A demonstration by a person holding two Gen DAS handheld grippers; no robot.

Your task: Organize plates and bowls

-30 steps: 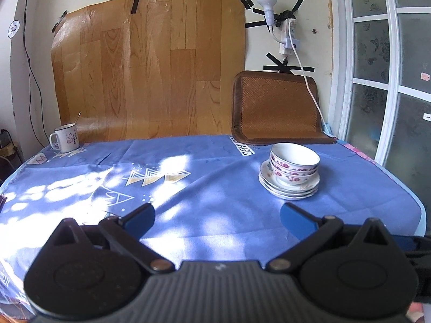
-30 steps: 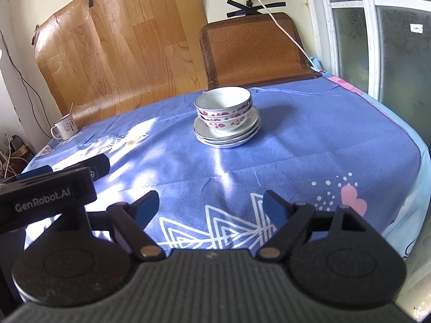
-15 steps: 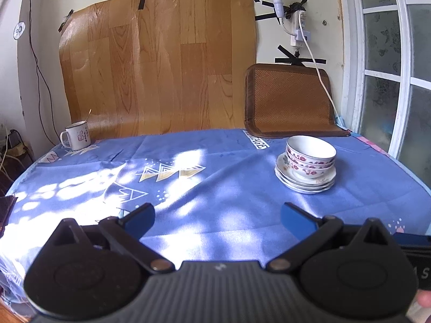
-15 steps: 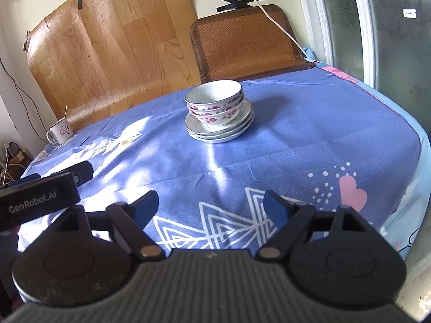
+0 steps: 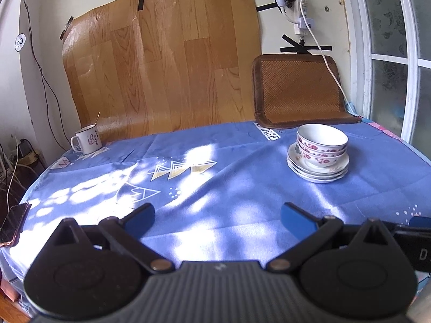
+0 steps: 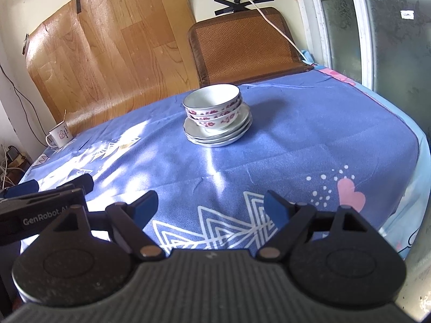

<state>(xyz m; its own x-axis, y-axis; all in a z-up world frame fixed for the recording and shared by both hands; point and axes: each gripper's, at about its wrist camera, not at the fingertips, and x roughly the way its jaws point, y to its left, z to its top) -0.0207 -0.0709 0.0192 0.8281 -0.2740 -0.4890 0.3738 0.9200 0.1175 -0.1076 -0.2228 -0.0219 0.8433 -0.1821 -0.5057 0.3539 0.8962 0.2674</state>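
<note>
White bowls with red flowers (image 5: 322, 142) are nested on a stack of white plates (image 5: 317, 171) on the blue tablecloth, at the right in the left wrist view. The bowls (image 6: 212, 106) and the plates (image 6: 218, 133) also show in the right wrist view, at the middle. My left gripper (image 5: 217, 215) is open and empty, low over the near part of the table, well short of the stack. My right gripper (image 6: 210, 205) is open and empty, near the table's front edge. The left gripper's body (image 6: 43, 199) shows at the left of the right wrist view.
A white mug (image 5: 86, 140) with a spoon stands at the far left by the wooden panel; it also shows in the right wrist view (image 6: 59, 136). A brown woven chair back (image 5: 297, 88) stands behind the table. A phone (image 5: 13, 224) lies at the left edge. A glass door (image 6: 377, 27) is at the right.
Both grippers have drawn back and shifted a little, so the stack of bowls and plates sits farther off in both views. Jaws stay open. The dishes have not moved.
</note>
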